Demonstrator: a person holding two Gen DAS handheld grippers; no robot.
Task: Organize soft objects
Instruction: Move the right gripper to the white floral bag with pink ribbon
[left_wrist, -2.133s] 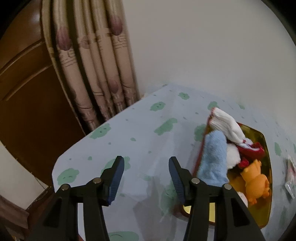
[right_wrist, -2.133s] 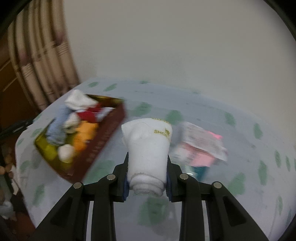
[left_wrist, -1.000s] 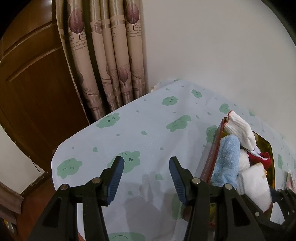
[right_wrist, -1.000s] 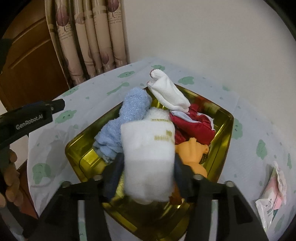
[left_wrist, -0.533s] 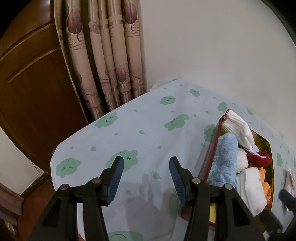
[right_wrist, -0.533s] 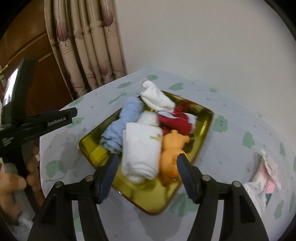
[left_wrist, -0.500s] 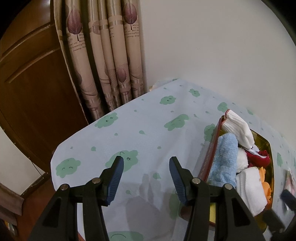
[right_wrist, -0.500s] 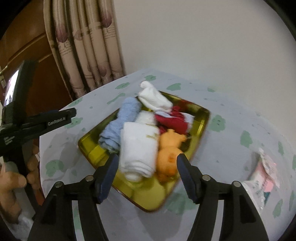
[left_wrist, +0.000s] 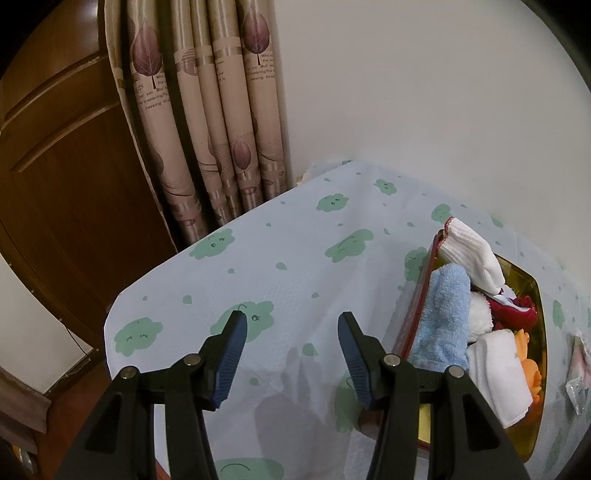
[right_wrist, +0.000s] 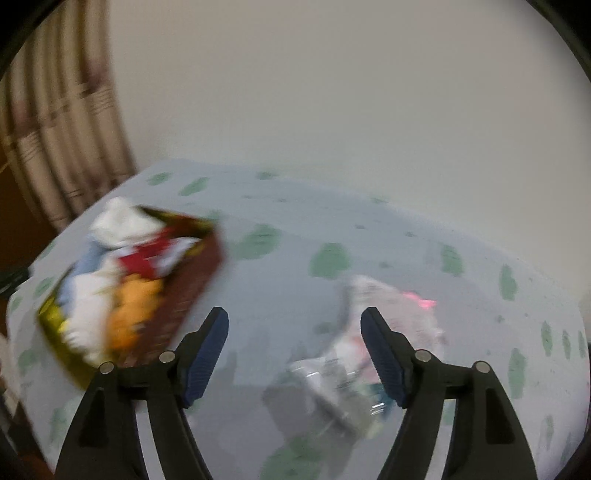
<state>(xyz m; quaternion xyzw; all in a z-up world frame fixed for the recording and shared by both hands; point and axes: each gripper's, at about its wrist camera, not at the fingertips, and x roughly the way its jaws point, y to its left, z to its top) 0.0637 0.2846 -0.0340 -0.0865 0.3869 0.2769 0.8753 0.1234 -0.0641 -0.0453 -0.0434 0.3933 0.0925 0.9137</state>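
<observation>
A gold tin tray (left_wrist: 537, 295) (right_wrist: 201, 273) stands on the table and holds several soft things: a white rolled towel (left_wrist: 498, 373) (right_wrist: 86, 295), a blue cloth (left_wrist: 443, 314), a white sock (left_wrist: 469, 251), a red cloth (left_wrist: 513, 308) and an orange plush toy (left_wrist: 532, 371) (right_wrist: 135, 310). My left gripper (left_wrist: 290, 328) hovers open over bare tablecloth, left of the tray, with nothing between its fingers. My right gripper (right_wrist: 293, 325) is to the right of the tray above the tablecloth; its jaws are opening and empty. The right wrist view is blurred by motion.
A pale blue tablecloth (left_wrist: 295, 258) with green cloud prints covers the table. Plastic packets (right_wrist: 373, 332) (left_wrist: 578, 373) lie right of the tray. A patterned curtain (left_wrist: 207, 129) and a brown wooden door (left_wrist: 62, 166) stand beyond the table's left edge; a white wall is behind.
My right gripper let go of the white towel in the tray, opened wider and swung away to the right toward the packets. The left gripper stayed still.
</observation>
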